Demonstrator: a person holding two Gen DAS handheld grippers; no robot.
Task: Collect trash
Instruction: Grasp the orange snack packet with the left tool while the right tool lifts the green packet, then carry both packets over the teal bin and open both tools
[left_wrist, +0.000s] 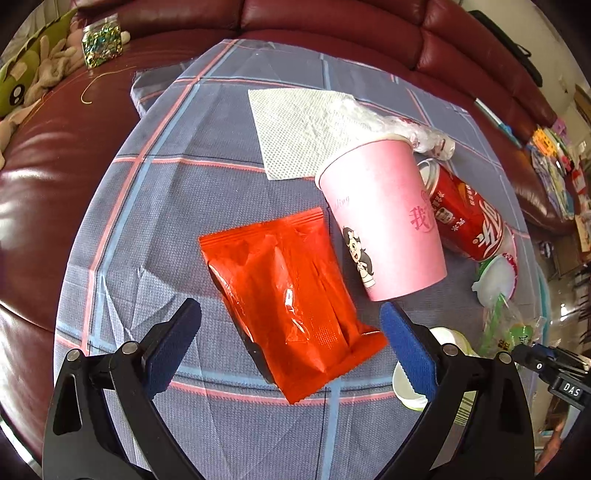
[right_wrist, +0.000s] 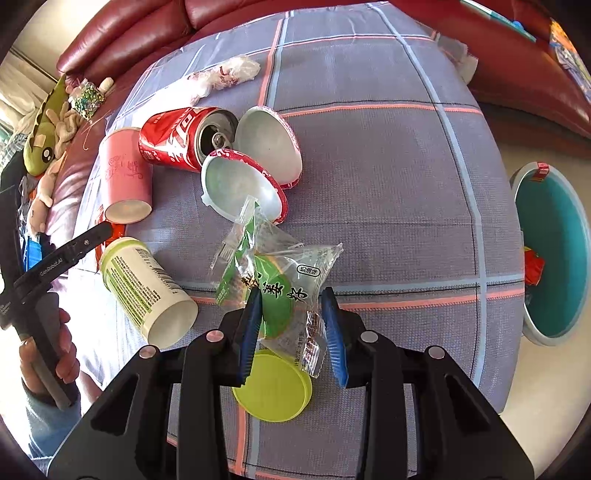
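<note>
The left gripper (left_wrist: 291, 339) hangs spread wide over a red snack packet (left_wrist: 291, 295) lying on the plaid-covered counter (left_wrist: 177, 206), gripping nothing. The right gripper (right_wrist: 291, 332) is parted around a clear green-printed wrapper (right_wrist: 273, 280), its pads not pressed in, above a lime lid (right_wrist: 273, 387). Farther off lie a pink cup (left_wrist: 384, 221), a red can (right_wrist: 177, 138), and a white napkin (left_wrist: 295, 129); a teal bin (right_wrist: 550, 254) stands beside the counter.

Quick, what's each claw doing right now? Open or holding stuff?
Left claw: open, poised around the red packet, not gripping it.
Right claw: open, with the clear green snack wrapper between its fingers, not clamped.
</note>
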